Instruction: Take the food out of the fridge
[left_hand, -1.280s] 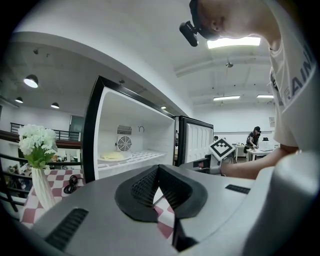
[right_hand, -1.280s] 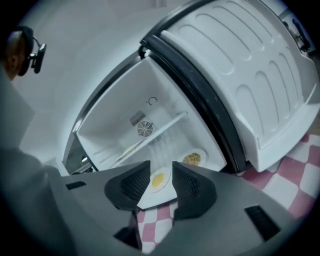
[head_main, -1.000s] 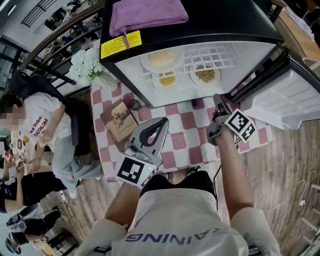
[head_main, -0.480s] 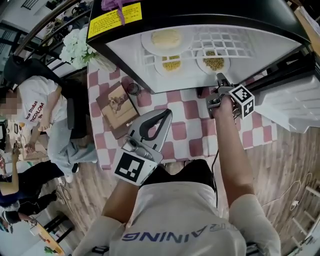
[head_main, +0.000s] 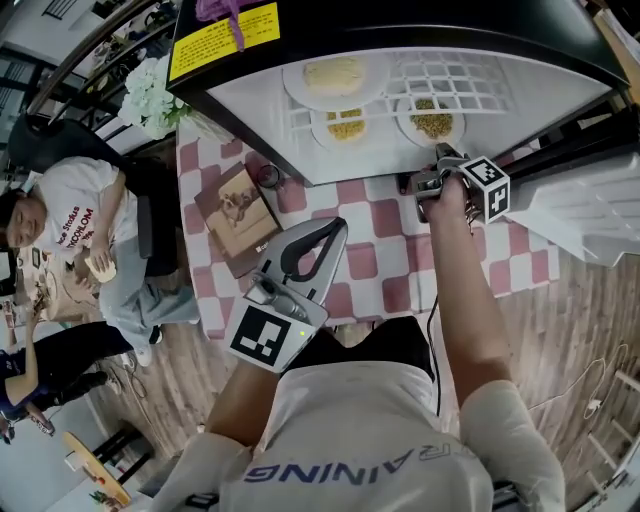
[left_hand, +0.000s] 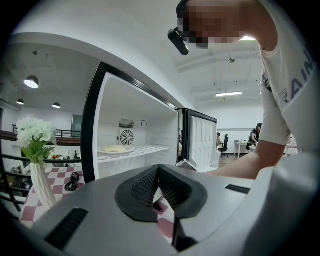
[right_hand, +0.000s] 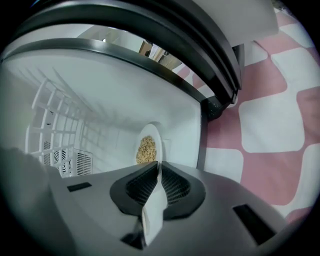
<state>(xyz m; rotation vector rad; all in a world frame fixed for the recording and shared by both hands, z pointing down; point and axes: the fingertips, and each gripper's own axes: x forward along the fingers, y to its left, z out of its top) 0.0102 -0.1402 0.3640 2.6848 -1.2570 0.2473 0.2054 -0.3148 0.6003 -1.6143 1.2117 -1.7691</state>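
Head view is showing an open fridge (head_main: 420, 25) standing on a pink-and-white checkered tablecloth (head_main: 370, 260), its door (head_main: 590, 210) swinging out beyond the right gripper (head_main: 440, 160). Well off to the left gripper's (head_main: 335, 228) far side, white flowers (head_main: 150, 95), a brown book (head_main: 238, 215) and a coiled black cable (head_main: 268, 177) are lying near the fridge's corner, and a seated person (head_main: 80, 240) is sitting past the table edge. Two more plates are sitting deeper inside, one with pale food (head_main: 335, 78) and one with yellow food (head_main: 343, 128), both apart from the right gripper's tips. The fridge's black frame is running just beside that gripper.

The plate of brown grains (head_main: 432, 120) is lying straight ahead of the right gripper, on the fridge's white inner surface. Its jaws have just been closing and are now pinching that plate's near rim between the pads. The left gripper is hanging back over the tablecloth with its jaws together, gripping nothing.
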